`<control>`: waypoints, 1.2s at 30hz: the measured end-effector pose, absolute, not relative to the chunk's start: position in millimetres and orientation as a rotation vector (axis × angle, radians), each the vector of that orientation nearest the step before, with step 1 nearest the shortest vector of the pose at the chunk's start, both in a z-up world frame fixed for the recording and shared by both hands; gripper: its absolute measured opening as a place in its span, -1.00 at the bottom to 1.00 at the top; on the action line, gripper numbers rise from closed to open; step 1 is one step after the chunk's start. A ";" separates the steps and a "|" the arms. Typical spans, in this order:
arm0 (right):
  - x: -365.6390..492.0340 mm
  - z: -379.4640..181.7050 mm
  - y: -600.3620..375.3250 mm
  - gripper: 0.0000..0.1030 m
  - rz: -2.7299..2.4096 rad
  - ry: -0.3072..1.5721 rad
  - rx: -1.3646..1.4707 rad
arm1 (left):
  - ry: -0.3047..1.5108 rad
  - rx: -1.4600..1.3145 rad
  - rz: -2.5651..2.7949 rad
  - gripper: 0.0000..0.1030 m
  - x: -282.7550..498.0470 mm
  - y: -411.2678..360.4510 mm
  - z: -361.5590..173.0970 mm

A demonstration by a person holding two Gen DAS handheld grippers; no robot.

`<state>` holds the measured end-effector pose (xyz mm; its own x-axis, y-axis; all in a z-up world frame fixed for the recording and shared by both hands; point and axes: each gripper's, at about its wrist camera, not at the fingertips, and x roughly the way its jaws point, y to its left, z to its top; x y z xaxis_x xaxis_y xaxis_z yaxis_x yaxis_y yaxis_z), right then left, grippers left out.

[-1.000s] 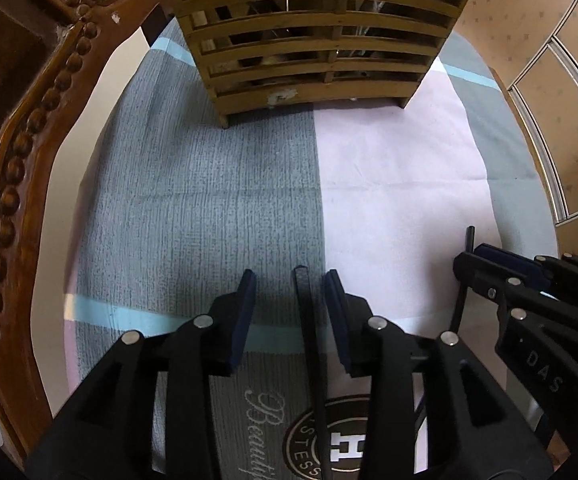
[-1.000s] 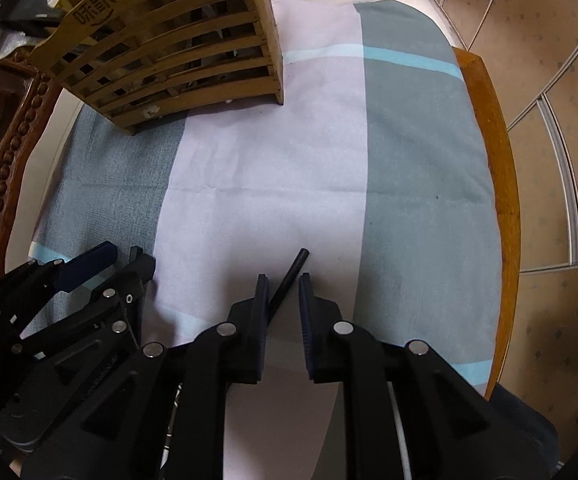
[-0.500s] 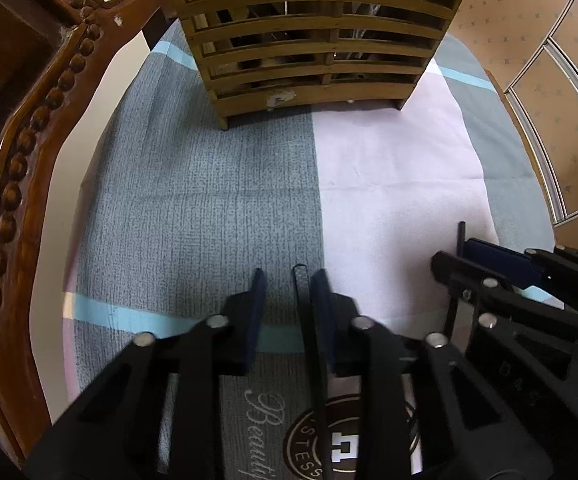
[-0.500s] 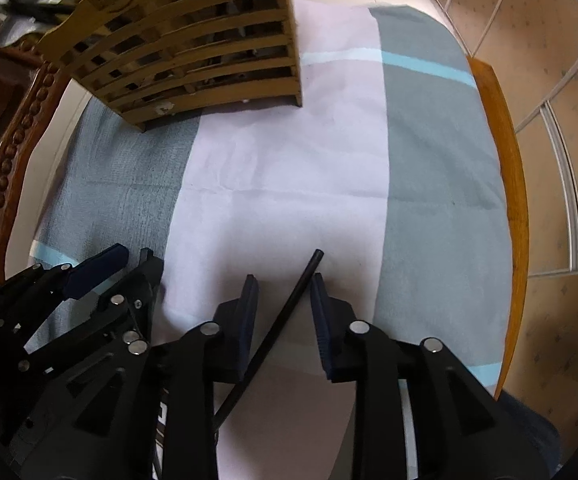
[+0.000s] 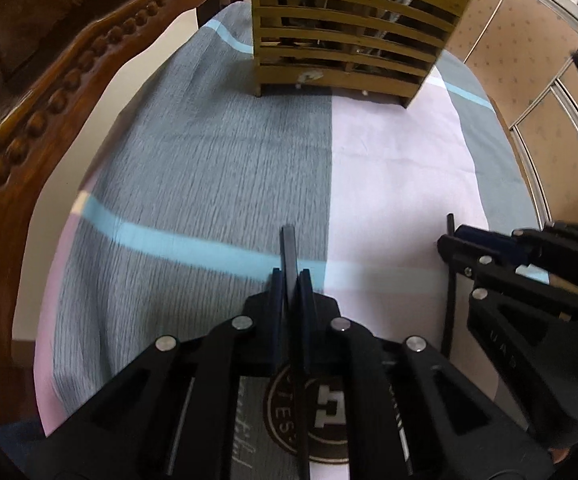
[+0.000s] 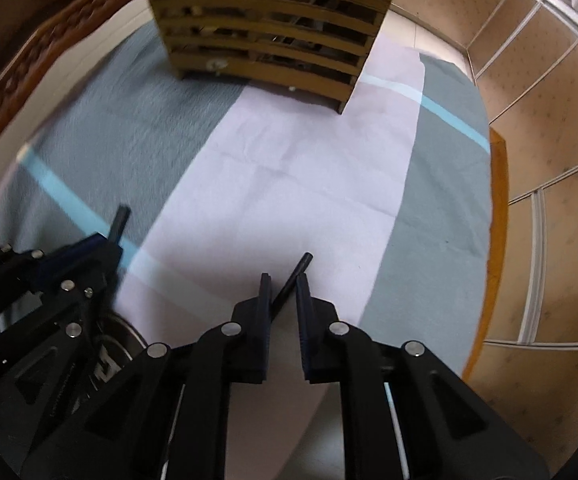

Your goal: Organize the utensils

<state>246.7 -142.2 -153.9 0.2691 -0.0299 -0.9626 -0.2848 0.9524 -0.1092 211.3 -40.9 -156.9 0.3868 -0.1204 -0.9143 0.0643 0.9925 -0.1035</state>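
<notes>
My left gripper is shut on a black utensil handle that sticks out ahead of its fingertips, above the striped cloth. My right gripper is shut on a second black handle, which crosses its jaws at a slant. Each gripper also shows in the other's view: the right one at the right, the left one at the lower left. A slatted bamboo utensil holder stands at the far end of the table, also in the right wrist view, with several utensils inside.
A grey, pink and blue striped cloth covers the round table. A carved wooden chair back stands close on the left. The table's bare wooden edge and a tiled floor lie to the right.
Both grippers closed on their black handles and lifted them off the cloth. Both views now tilt up toward the bamboo holder.
</notes>
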 end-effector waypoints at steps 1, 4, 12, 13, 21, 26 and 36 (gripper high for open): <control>244.6 -154.3 -139.2 -0.76 0.167 1.294 -0.302 | 1.157 -0.059 -0.122 -0.83 207.6 -40.2 -156.3; 238.1 -160.5 -136.2 -0.76 0.144 1.299 -0.321 | 1.134 -0.066 -0.144 -0.83 203.5 -35.3 -157.4; 247.4 -159.8 -169.5 -0.78 -0.027 1.290 -0.198 | 1.104 -0.111 -0.197 -0.82 173.4 -19.9 -163.3; 247.1 -158.5 -176.5 -0.78 -0.056 1.286 -0.168 | 1.101 -0.112 -0.200 -0.82 178.0 -15.1 -166.1; 259.5 -156.2 -220.0 -0.83 -0.234 1.248 -0.105 | 1.084 -0.134 -0.207 -0.82 176.0 -8.0 -164.6; 251.2 -159.0 -252.6 -0.82 -0.291 1.249 -0.014 | 1.078 -0.130 -0.204 -0.82 173.7 -9.0 -164.3; 226.2 -150.5 -221.2 -0.55 -0.168 1.231 -0.187 | 1.091 -0.179 -0.233 -0.82 176.9 -1.5 -164.3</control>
